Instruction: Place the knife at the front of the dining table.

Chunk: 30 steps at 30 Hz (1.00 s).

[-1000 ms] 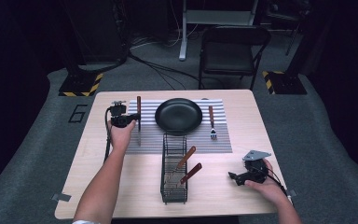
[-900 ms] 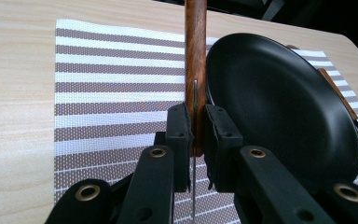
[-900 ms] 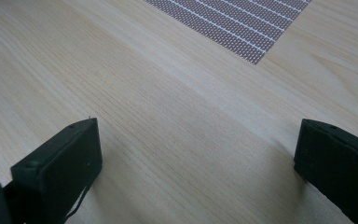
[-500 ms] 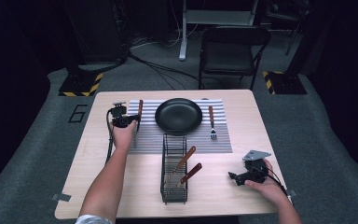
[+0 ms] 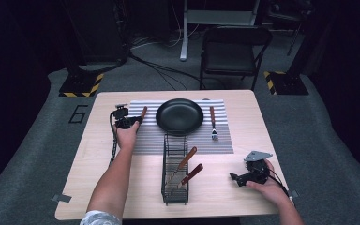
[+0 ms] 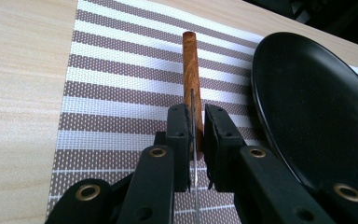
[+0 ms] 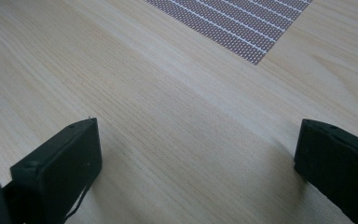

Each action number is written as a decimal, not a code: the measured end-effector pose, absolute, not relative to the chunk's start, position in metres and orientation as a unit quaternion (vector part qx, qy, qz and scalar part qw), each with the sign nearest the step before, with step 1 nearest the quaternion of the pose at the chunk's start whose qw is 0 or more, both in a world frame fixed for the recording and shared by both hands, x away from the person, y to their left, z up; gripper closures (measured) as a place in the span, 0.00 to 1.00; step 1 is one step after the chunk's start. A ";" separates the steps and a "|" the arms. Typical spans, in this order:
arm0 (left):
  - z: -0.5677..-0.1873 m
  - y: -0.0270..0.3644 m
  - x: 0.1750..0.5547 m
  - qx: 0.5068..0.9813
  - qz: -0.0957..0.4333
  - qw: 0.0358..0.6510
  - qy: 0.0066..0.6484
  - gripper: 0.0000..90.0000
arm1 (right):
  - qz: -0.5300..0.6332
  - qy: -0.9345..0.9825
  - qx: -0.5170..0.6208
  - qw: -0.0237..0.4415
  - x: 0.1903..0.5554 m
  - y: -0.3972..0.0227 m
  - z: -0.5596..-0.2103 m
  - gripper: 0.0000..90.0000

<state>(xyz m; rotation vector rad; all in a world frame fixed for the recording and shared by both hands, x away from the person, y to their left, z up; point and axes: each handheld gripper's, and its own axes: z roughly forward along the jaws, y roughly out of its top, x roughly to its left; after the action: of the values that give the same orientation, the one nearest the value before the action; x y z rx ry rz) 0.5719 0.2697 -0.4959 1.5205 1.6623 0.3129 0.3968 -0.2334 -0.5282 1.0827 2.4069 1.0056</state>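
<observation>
My left gripper point(image 5: 132, 121) point(image 6: 195, 116) is shut on the thin metal blade of a wooden-handled knife point(image 5: 143, 112) point(image 6: 191, 65). The handle points away from the jaws, low over the striped placemat point(image 5: 145, 140) point(image 6: 121, 93). It lies just left of the black plate point(image 5: 179, 116) point(image 6: 317, 107). My right gripper point(image 5: 235, 178) point(image 7: 198, 140) rests on the bare table point(image 7: 168, 116) at the front right. Its jaws stand wide open with nothing between them.
A wood-handled fork point(image 5: 213, 123) lies on the mat right of the plate. A black wire rack point(image 5: 166, 187) stands at the table's front middle with two wood-handled utensils point(image 5: 187, 158) in it. A folding chair point(image 5: 234, 47) stands beyond the far edge.
The left hand has sunk toward the mat with the knife. The knife's handle now sits lower and leans toward the plate. The right hand has kept still.
</observation>
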 end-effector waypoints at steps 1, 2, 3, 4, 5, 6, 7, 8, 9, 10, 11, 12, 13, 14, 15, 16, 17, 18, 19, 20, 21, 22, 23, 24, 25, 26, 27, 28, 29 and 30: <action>-0.497 0.270 0.572 0.606 0.127 0.419 0.664 0.90 | 0.352 0.842 0.379 0.158 0.397 -0.233 -0.528 0.00; -0.498 0.271 0.573 0.607 0.130 0.417 0.664 0.90 | 0.352 0.841 0.379 0.158 0.397 -0.233 -0.528 0.00; -0.499 0.271 0.573 0.605 0.131 0.416 0.666 0.90 | 0.352 0.841 0.379 0.158 0.397 -0.233 -0.528 0.00; -0.500 0.270 0.574 0.599 0.127 0.418 0.672 0.90 | 0.352 0.841 0.379 0.158 0.397 -0.233 -0.528 0.00; -0.501 0.271 0.574 0.601 0.130 0.412 0.672 0.90 | 0.352 0.842 0.378 0.158 0.397 -0.233 -0.528 0.00; -0.503 0.271 0.575 0.598 0.127 0.412 0.675 0.90 | 0.352 0.841 0.378 0.158 0.397 -0.233 -0.528 0.00; -0.504 0.272 0.575 0.601 0.128 0.410 0.674 0.90 | 0.352 0.841 0.379 0.158 0.397 -0.233 -0.528 0.00; -0.505 0.272 0.576 0.601 0.126 0.409 0.676 0.90 | 0.352 0.841 0.378 0.158 0.397 -0.233 -0.528 0.00; -0.506 0.271 0.576 0.596 0.127 0.410 0.678 0.90 | 0.352 0.841 0.378 0.158 0.397 -0.233 -0.528 0.00; -0.506 0.271 0.576 0.599 0.130 0.407 0.677 0.90 | 0.352 0.842 0.378 0.158 0.397 -0.233 -0.528 0.00; -0.507 0.271 0.576 0.598 0.131 0.407 0.678 0.90 | 0.352 0.841 0.378 0.158 0.397 -0.233 -0.528 0.00; -0.507 0.270 0.576 0.597 0.131 0.404 0.680 0.90 | 0.352 0.842 0.378 0.158 0.397 -0.233 -0.528 0.00; -0.508 0.269 0.577 0.596 0.131 0.405 0.681 0.90 | 0.352 0.842 0.378 0.158 0.397 -0.233 -0.528 0.00; -0.509 0.268 0.577 0.597 0.130 0.402 0.682 0.90 | 0.352 0.842 0.378 0.158 0.397 -0.233 -0.528 0.00; -0.509 0.268 0.576 0.597 0.127 0.400 0.684 0.90 | 0.352 0.842 0.378 0.158 0.397 -0.233 -0.528 0.00; -0.510 0.267 0.577 0.597 0.129 0.399 0.683 0.90 | 0.352 0.842 0.378 0.158 0.397 -0.233 -0.528 0.00; -0.510 0.267 0.577 0.596 0.126 0.401 0.684 0.90 | 0.352 0.842 0.378 0.158 0.397 -0.233 -0.528 0.00; -0.511 0.266 0.577 0.594 0.126 0.402 0.685 0.90 | 0.352 0.842 0.378 0.158 0.397 -0.233 -0.528 0.00; -0.511 0.266 0.577 0.597 0.126 0.401 0.684 0.90 | 0.352 0.842 0.378 0.158 0.397 -0.233 -0.528 0.00; -0.512 0.265 0.577 0.596 0.125 0.400 0.685 0.90 | 0.352 0.842 0.378 0.158 0.397 -0.233 -0.528 0.00; -0.512 0.265 0.577 0.599 0.126 0.398 0.683 0.90 | 0.352 0.842 0.378 0.158 0.397 -0.233 -0.528 0.00; -0.513 0.264 0.577 0.599 0.128 0.398 0.683 0.90 | 0.352 0.842 0.378 0.158 0.397 -0.233 -0.528 0.00; -0.514 0.264 0.577 0.596 0.125 0.403 0.683 0.90 | 0.352 0.842 0.378 0.158 0.397 -0.233 -0.528 0.00; -0.514 0.265 0.577 0.597 0.125 0.404 0.682 0.90 | 0.352 0.842 0.378 0.158 0.397 -0.233 -0.528 0.00; -0.514 0.265 0.577 0.599 0.125 0.404 0.680 0.89 | 0.352 0.842 0.378 0.158 0.397 -0.233 -0.528 0.00; -0.514 0.266 0.577 0.601 0.124 0.402 0.679 0.89 | 0.352 0.842 0.378 0.158 0.397 -0.233 -0.528 0.00; -0.514 0.267 0.577 0.604 0.126 0.400 0.678 0.89 | 0.352 0.841 0.378 0.158 0.397 -0.233 -0.528 0.00; -0.513 0.267 0.577 0.605 0.126 0.399 0.677 0.89 | 0.352 0.842 0.378 0.158 0.397 -0.233 -0.528 0.00; -0.513 0.267 0.576 0.604 0.128 0.398 0.679 0.89 | 0.352 0.842 0.378 0.158 0.397 -0.233 -0.528 0.00; -0.513 0.268 0.576 0.606 0.131 0.397 0.676 0.88 | 0.352 0.842 0.378 0.158 0.397 -0.233 -0.528 0.00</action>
<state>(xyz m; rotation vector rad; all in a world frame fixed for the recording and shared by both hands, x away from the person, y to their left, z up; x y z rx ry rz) 0.5764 0.2676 -0.5127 1.5366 1.7139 0.3312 0.3971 -0.2334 -0.5282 1.0800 2.4081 1.0066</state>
